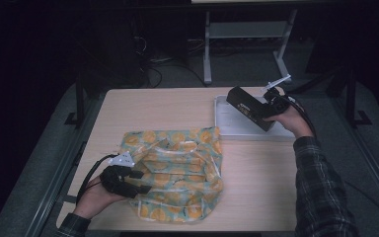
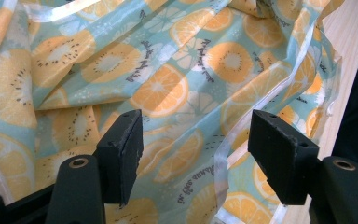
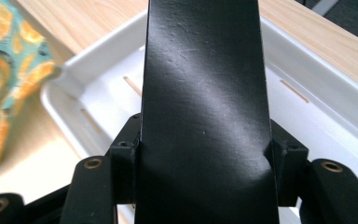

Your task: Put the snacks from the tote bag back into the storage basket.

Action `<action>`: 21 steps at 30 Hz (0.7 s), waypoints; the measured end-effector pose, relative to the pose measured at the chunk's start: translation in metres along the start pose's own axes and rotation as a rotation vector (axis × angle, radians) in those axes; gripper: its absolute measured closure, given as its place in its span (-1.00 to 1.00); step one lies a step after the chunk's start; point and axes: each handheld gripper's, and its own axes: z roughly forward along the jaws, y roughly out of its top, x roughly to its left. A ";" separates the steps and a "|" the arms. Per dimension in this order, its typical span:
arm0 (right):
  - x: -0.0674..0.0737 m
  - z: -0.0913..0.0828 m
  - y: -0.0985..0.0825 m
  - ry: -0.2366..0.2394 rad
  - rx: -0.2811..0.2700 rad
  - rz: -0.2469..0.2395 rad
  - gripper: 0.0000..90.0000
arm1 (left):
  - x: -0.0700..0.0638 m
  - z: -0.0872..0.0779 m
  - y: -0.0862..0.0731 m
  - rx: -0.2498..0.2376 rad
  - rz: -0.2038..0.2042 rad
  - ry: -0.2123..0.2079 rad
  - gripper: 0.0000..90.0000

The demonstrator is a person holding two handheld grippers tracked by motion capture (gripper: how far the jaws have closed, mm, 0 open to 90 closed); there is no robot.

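1. A black box is hanging over the white tray at the far right of the table, clear of the tray floor.
2. The right gripper is clamping both jaws on the box's sides.
3. A fruit-print bag is lying crumpled at the near left.
4. The left gripper is hovering at the bag's left edge, jaws standing apart with the bag's print showing between them, not pinching it.
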 end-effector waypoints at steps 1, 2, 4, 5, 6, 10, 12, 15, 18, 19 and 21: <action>-0.002 0.002 0.000 0.002 0.002 0.003 -0.08 | 0.000 0.000 0.000 0.000 0.000 0.001 -0.22; -0.003 0.003 0.001 0.003 0.004 -0.002 -0.08 | 0.000 0.000 0.000 0.001 0.002 0.002 -0.22; -0.004 0.006 0.001 -0.002 0.015 -0.004 -0.08 | 0.000 0.000 0.000 0.007 0.006 0.004 -0.22; -0.006 0.009 0.001 -0.004 0.023 -0.008 -0.08 | -0.001 0.000 0.000 0.003 0.000 0.003 -0.22; -0.006 0.010 0.000 -0.001 0.027 -0.010 -0.08 | -0.001 0.000 0.000 0.005 0.000 0.001 -0.22; -0.008 0.017 -0.003 0.005 0.053 -0.013 -0.08 | -0.002 0.001 -0.001 0.008 0.003 0.002 -0.22; -0.010 0.021 -0.005 0.008 0.059 -0.007 -0.08 | -0.002 0.001 -0.001 0.008 0.001 0.003 -0.22; -0.012 0.027 -0.008 0.005 0.074 -0.006 -0.08 | -0.003 0.001 -0.001 0.007 -0.001 0.003 -0.22; -0.013 0.030 -0.011 0.007 0.084 -0.004 -0.08 | -0.003 0.002 -0.001 0.011 0.001 0.002 -0.22; -0.013 0.031 -0.012 0.006 0.090 -0.001 -0.08 | -0.002 0.003 -0.001 0.011 0.003 0.002 -0.22; -0.014 0.032 -0.014 0.006 0.098 -0.006 -0.08 | -0.003 0.003 -0.001 0.012 0.005 0.002 -0.22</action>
